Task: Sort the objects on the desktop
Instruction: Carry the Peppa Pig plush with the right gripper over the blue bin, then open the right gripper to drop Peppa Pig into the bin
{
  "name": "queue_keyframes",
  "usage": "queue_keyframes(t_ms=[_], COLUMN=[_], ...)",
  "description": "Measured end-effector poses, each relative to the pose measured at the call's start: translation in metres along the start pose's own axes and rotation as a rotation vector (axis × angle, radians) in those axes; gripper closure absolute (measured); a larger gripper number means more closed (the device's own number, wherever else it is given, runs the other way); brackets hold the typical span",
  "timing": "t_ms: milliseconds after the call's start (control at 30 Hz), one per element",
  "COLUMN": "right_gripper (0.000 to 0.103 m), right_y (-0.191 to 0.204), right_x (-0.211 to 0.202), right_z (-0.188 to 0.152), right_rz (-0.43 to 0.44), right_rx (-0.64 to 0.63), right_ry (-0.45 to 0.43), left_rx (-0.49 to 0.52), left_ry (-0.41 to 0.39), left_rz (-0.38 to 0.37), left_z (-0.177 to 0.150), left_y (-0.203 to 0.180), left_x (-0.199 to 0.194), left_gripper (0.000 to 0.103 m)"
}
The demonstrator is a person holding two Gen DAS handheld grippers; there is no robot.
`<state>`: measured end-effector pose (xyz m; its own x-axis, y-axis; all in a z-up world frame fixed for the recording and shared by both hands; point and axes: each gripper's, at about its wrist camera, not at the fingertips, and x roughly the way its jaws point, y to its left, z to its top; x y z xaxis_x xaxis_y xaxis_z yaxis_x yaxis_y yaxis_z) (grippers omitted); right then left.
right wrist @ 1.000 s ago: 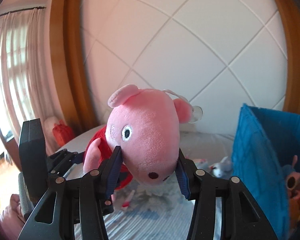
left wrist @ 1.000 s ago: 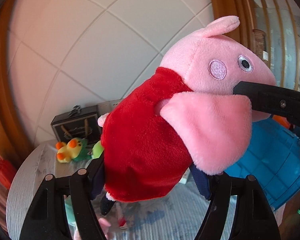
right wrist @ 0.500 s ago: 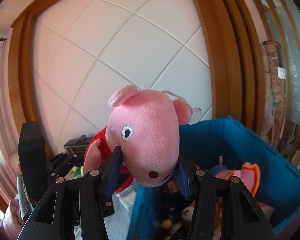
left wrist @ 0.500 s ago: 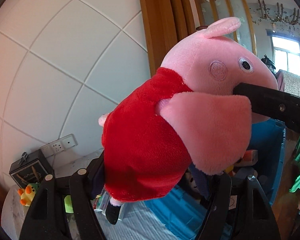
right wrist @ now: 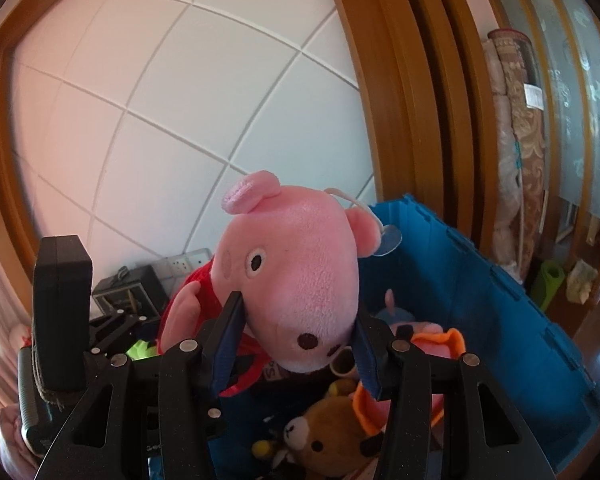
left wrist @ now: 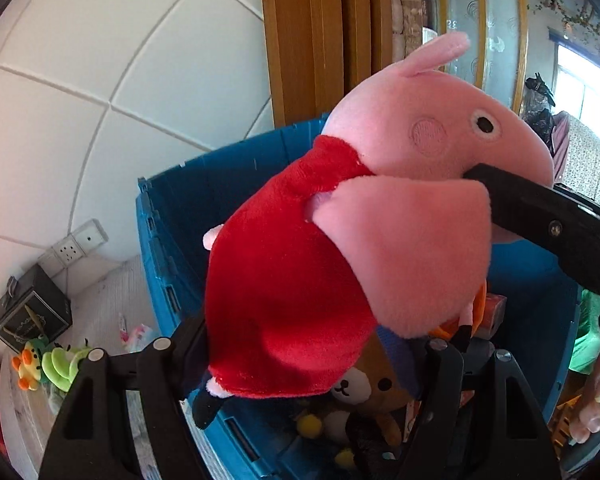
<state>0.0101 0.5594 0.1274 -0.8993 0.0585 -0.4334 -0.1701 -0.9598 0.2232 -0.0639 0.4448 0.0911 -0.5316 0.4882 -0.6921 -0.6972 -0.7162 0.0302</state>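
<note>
Pig plush (left wrist: 300, 280): soft, short-pile fabric; rounded pink head with one upright ear, embroidered cheek circle and stitched eye; fuzzy red dress; flat, paddle-shaped pink arm; small dark foot at the bottom.
Where it is: held in the air above the open blue bin (left wrist: 168, 248), between the two grippers.
Left gripper (left wrist: 300, 360): black plastic fingers with blue pads clamped on the red body from both sides.
Right gripper (right wrist: 296, 344): black fingers with blue pads clenched on the snout (right wrist: 312, 336), one pad on each side of the face.
Loop: a pale cord with a clear suction cup (right wrist: 390, 240) hangs from the top of the head, on the right.
Blue bin: rigid ribbed plastic with straight walls; inside lie a brown bear plush (right wrist: 332, 436) and an orange-edged pink toy (right wrist: 440, 344).
Left of the bin: a black box (left wrist: 32, 312) by the wall and a yellow duck toy (left wrist: 30, 364) with green pieces beside it, on a pale ribbed tabletop (left wrist: 104, 300).
Wall: white panels with diagonal grooves, framed by glossy brown wood; a white socket (left wrist: 76, 242) low down.
</note>
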Motion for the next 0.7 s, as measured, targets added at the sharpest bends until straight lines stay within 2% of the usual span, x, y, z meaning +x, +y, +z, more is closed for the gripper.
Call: queue_keyframes(t_ms=[67, 100, 200, 333, 367, 433, 467, 500, 533, 700], right_gripper=[0.050, 0.050, 0.050, 0.047, 0.044, 0.025, 0.018, 0.004, 0.000, 0.000], right_y=[-0.005, -0.007, -0.011, -0.016, -0.016, -0.016, -0.016, -0.016, -0.020, -0.012], right_x=[0.008, 0.012, 0.023, 0.029, 0.029, 0.029, 0.028, 0.027, 0.029, 0.020], right_z=[-0.002, -0.003, -0.008, -0.012, -0.013, -0.014, -0.014, -0.014, -0.013, -0.017], right_rz=[-0.018, -0.033, -0.061, -0.094, -0.101, -0.113, -0.119, -0.125, -0.131, -0.163], right_rx=[0.019, 0.024, 0.033, 0.042, 0.044, 0.047, 0.049, 0.053, 0.057, 0.051], right_ry=[0.027, 0.040, 0.077, 0.106, 0.108, 0.108, 0.106, 0.101, 0.094, 0.073], left_rx=[-0.017, -0.018, -0.011, -0.015, -0.019, -0.023, -0.024, -0.023, -0.023, -0.039], left_ry=[0.044, 0.057, 0.080, 0.080, 0.073, 0.056, 0.045, 0.034, 0.020, -0.063], left_rz=[-0.014, -0.009, 0.029, 0.029, 0.029, 0.027, 0.027, 0.032, 0.044, 0.063], left_z=[-0.002, -0.005, -0.004, -0.008, -0.008, -0.008, -0.009, -0.009, -0.011, -0.020], left_y=[-0.006, 0.009, 0.006, 0.022, 0.024, 0.029, 0.033, 0.039, 0.040, 0.058], left_x=[0.008, 0.011, 0.019, 0.027, 0.025, 0.021, 0.018, 0.019, 0.013, -0.016], left_gripper=[0.030, 0.030, 0.030, 0.030, 0.030, 0.029, 0.029, 0.029, 0.029, 0.028])
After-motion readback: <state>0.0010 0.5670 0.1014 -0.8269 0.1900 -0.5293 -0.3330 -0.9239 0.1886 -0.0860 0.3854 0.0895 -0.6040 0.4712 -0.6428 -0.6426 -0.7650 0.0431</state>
